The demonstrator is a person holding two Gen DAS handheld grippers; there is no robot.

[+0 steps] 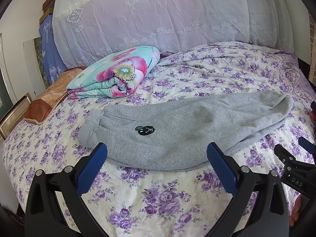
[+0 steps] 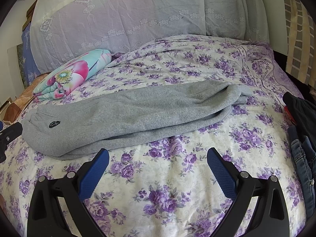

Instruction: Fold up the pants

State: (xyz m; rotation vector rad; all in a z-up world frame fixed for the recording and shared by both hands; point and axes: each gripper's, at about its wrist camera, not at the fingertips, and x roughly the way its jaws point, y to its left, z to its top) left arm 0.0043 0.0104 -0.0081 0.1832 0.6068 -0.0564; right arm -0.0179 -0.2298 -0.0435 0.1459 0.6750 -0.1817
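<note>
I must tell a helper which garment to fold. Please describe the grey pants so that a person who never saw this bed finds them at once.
Start at the bed with the purple-flowered sheet. Across its middle lie the grey pants, one leg on the other, in front of the folded turquoise quilt. They are the only plain grey fleece piece, with a small black patch near the waistband; the dark clothes at the right edge are denim and black.

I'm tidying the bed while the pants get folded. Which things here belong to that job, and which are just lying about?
Belongs to the job:
- grey sweatpants
- left gripper, open
- right gripper, open

Just lying about:
- folded floral quilt
- brown pillow
- jeans at the bed's right edge
</note>
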